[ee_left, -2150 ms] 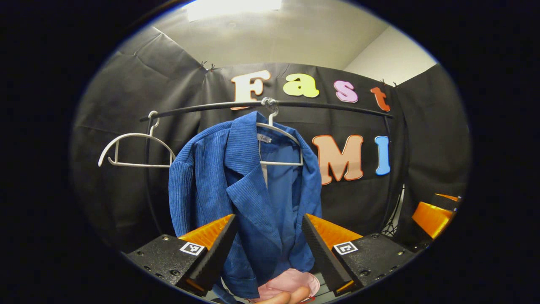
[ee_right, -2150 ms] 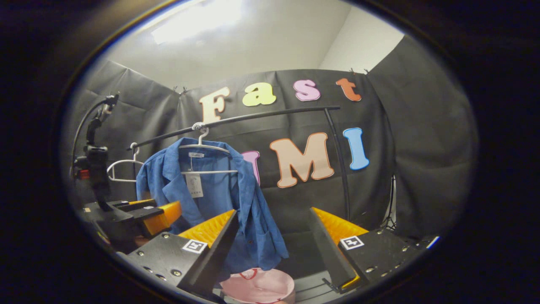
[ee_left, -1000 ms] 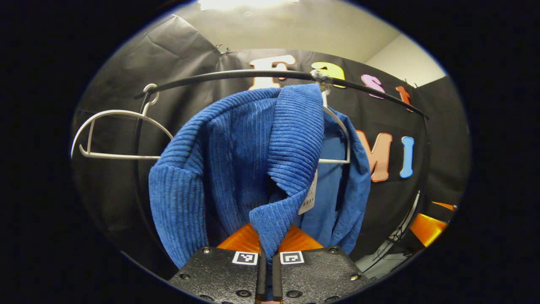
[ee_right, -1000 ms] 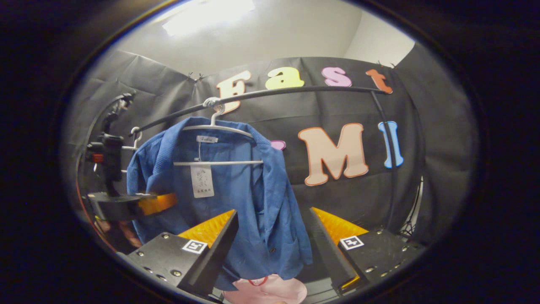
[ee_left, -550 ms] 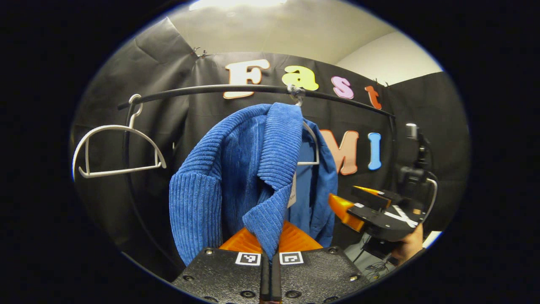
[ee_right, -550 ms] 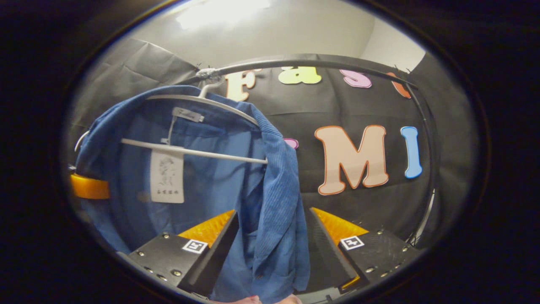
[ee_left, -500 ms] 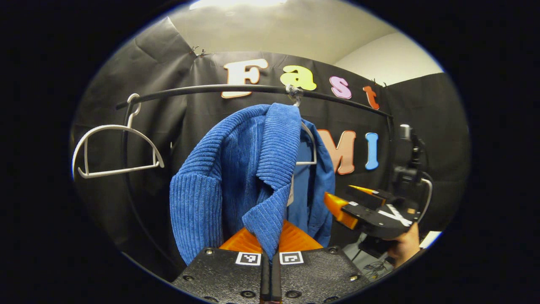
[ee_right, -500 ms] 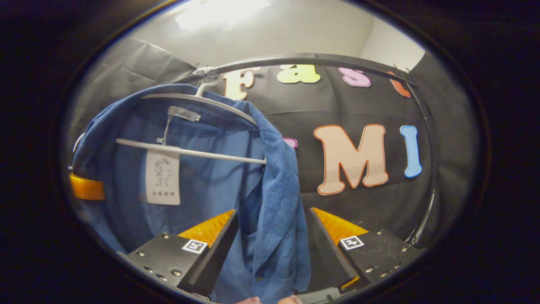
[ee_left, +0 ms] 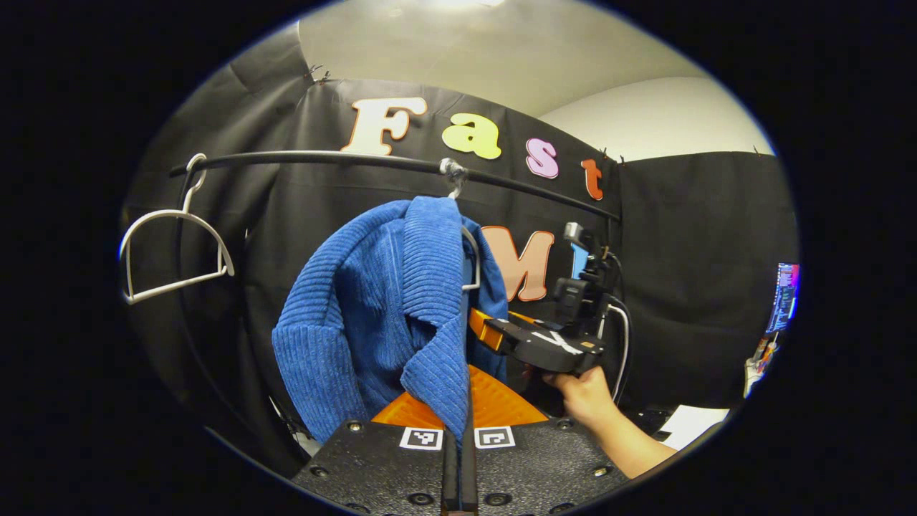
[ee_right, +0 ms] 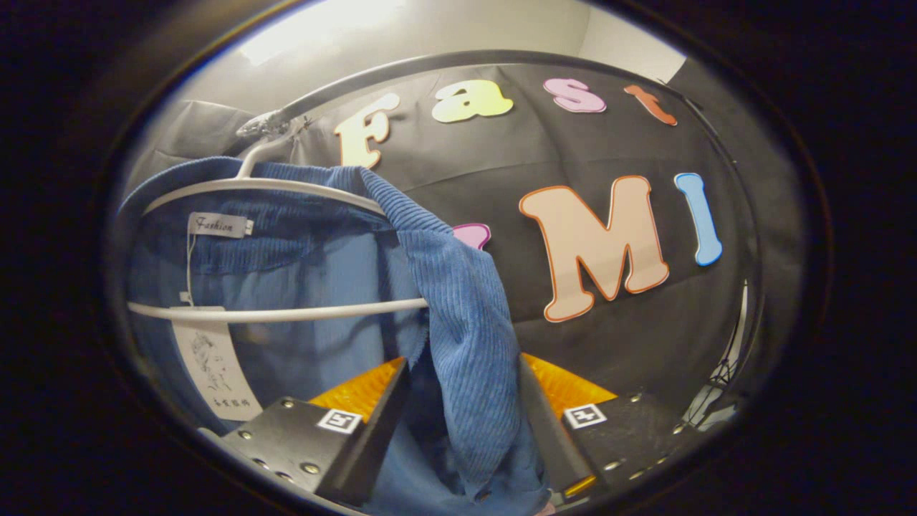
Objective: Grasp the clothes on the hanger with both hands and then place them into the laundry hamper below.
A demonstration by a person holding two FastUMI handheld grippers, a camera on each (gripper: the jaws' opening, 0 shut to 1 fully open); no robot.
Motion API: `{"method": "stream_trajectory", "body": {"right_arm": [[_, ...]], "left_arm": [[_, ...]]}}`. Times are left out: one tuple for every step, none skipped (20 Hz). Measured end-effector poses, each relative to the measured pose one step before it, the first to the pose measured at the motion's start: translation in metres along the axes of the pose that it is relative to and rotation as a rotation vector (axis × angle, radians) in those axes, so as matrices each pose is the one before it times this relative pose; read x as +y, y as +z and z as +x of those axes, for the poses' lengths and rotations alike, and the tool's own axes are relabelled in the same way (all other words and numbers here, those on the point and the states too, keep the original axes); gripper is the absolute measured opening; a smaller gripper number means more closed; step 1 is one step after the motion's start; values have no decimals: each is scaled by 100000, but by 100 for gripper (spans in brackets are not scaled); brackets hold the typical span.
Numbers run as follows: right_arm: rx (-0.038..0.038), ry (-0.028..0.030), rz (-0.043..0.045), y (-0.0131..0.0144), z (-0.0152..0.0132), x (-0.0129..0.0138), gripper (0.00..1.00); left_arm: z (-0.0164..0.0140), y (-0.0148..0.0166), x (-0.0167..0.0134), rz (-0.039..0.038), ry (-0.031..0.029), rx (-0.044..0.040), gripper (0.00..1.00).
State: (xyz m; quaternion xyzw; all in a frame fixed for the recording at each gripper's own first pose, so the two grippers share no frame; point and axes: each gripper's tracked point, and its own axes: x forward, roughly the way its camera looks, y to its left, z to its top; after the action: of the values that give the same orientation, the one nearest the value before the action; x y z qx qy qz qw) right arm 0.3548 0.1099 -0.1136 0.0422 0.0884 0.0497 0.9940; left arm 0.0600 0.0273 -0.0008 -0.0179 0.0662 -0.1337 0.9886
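The blue corduroy jacket (ee_left: 390, 301) hangs on a white hanger (ee_right: 286, 188) from the black rail (ee_left: 322, 159). In the left gripper view the left gripper (ee_left: 458, 423) is closed on the jacket's lapel: both fingers press together on the ribbed cloth, which comes up out of them. In the right gripper view the right gripper (ee_right: 462, 423) is open, and the jacket's other front edge (ee_right: 466, 322) hangs between its two fingers; whether they touch the cloth I cannot tell. In the left gripper view the right gripper (ee_left: 494, 333), held by a hand (ee_left: 584, 394), reaches the right side of the jacket. The cloth has thick ribs and folds softly. A paper tag (ee_right: 215, 365) hangs inside. An empty white hanger (ee_left: 168, 251) hangs at the left end of the rail.
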Motion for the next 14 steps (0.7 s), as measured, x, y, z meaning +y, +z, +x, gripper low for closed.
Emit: {"method": "stream_trajectory", "body": {"right_arm": [[3318,800,-1248,-682,163,95,78],[1375,1556,-1913,-455,-25,-80,69],[-786,-1483,-1766,-320,386,-532,47],[-1231,-122,-702,-78,-181,-353,25],[-933,3710,-2227,-21,-296,693,2],[-109,-542,-2778,-28,-419,-156,8],[-540,628,-1797,234,-955,106,8],[-1141,-848,1941,220,-431,-212,8],[-980,1182,2679,19,-390,332,8],[-1273,426,764,426,-165,73,8],[-928,909,1503,254,-145,-146,8],[990,1003,1210,-9,19,10,8],[-202,-27,899,10,-67,-499,8],[-940,-1136,199,437,-147,-543,8]], "left_arm": [[-185,562,-520,-195,-853,-492,1],[-253,367,-385,-313,-875,46,2],[-375,202,115,-467,-295,364,2],[-398,108,523,-176,1159,274,2],[-395,-45,684,378,1755,469,1],[-332,137,679,199,935,-103,2],[-219,15,642,69,1305,449,2],[-380,39,504,403,-113,261,2],[-390,-112,239,569,-1158,1025,2],[-281,-155,93,827,-1066,796,2],[-432,13,-281,1407,-1412,941,2],[-394,104,-76,2070,-1932,212,2],[-296,-34,322,1689,-1277,1014,2],[-74,12,525,1702,-636,935,2]]}}
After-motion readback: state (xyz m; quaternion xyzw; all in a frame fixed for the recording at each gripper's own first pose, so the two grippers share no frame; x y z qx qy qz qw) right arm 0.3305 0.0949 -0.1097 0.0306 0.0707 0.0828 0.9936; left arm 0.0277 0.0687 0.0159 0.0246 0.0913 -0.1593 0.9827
